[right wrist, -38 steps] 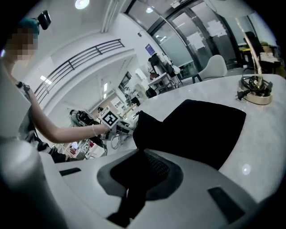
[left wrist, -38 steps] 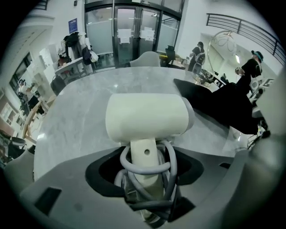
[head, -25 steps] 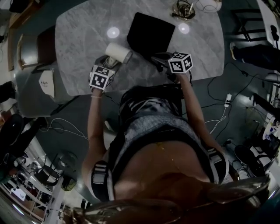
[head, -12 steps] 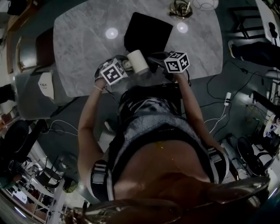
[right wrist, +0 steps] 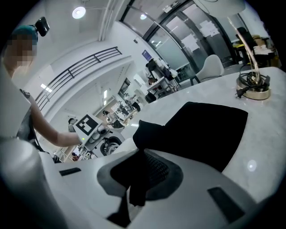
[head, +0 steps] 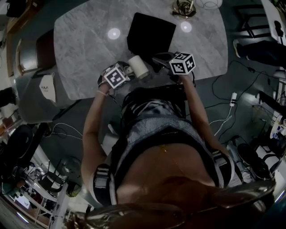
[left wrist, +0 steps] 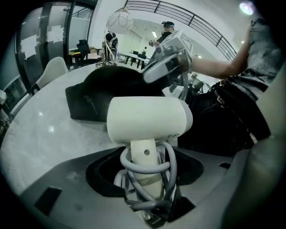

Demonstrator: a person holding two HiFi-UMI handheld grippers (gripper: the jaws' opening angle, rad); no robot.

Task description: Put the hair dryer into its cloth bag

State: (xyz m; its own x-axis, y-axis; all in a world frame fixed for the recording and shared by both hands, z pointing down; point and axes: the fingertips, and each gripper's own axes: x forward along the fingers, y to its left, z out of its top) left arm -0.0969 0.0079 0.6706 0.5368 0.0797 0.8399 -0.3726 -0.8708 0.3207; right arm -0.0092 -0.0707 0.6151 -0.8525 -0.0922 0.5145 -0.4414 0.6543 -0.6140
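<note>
A black cloth bag (head: 151, 32) lies on the marble table (head: 85, 49). My right gripper (head: 163, 60) is shut on the bag's near edge and holds it a little raised; in the right gripper view that fold of the cloth bag (right wrist: 139, 176) hangs between the jaws. The left gripper (head: 127, 71) is shut on the handle of the white hair dryer (head: 139, 66), just left of the raised edge. Seen from the left gripper (left wrist: 147, 197), the hair dryer (left wrist: 149, 120) stands upright with its grey cord wound round the handle and the cloth bag (left wrist: 103, 91) behind it.
A metal stand with a coiled cord (head: 184, 8) sits at the table's far edge, beyond the bag. Chairs (head: 31, 51) stand to the left of the table. Cables and a power strip (head: 232, 102) lie on the floor to the right.
My left gripper has carried the hair dryer to the right, close to the bag's raised edge, and turned it. The right gripper has kept still with the bag's edge in it.
</note>
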